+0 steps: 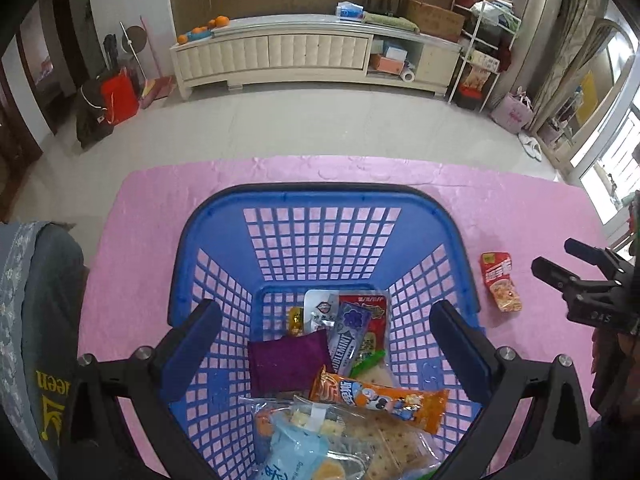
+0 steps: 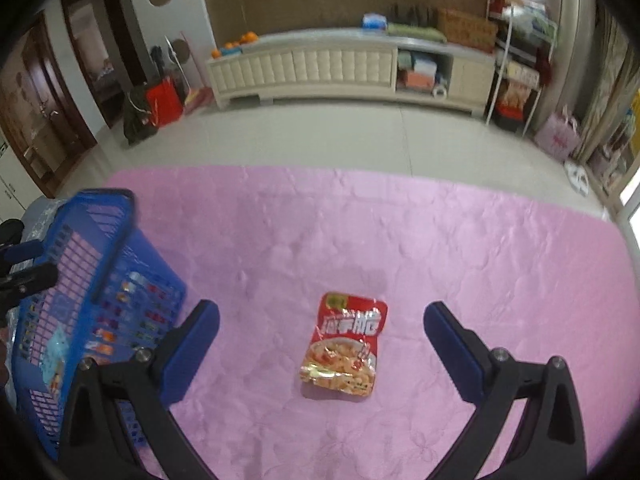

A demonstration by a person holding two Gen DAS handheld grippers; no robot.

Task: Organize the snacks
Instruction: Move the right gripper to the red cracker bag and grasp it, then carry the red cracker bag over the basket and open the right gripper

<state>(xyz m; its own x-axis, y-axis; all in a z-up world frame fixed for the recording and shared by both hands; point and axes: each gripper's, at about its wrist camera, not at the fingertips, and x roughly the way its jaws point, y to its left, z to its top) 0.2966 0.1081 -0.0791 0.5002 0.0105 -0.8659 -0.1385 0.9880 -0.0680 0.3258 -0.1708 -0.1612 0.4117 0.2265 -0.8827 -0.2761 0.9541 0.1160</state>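
Note:
A blue plastic basket (image 1: 324, 216) stands on the pink tablecloth and holds several snack packs, among them a purple pouch (image 1: 286, 362) and an orange wrapper (image 1: 380, 398). My left gripper (image 1: 326, 334) hangs open above the basket with nothing between its fingers. One red snack packet (image 2: 346, 346) lies alone on the cloth, right of the basket (image 2: 92, 292). My right gripper (image 2: 322, 328) is open just above and around that packet, not touching it. In the left wrist view the red packet (image 1: 502, 282) and the right gripper (image 1: 560, 268) show at the right.
The pink tablecloth (image 2: 460, 248) covers the table, with its far edge toward a tiled floor. A grey sleeve (image 1: 36, 320) sits at the left of the basket. A long white cabinet (image 1: 312, 56) and shelves stand across the room.

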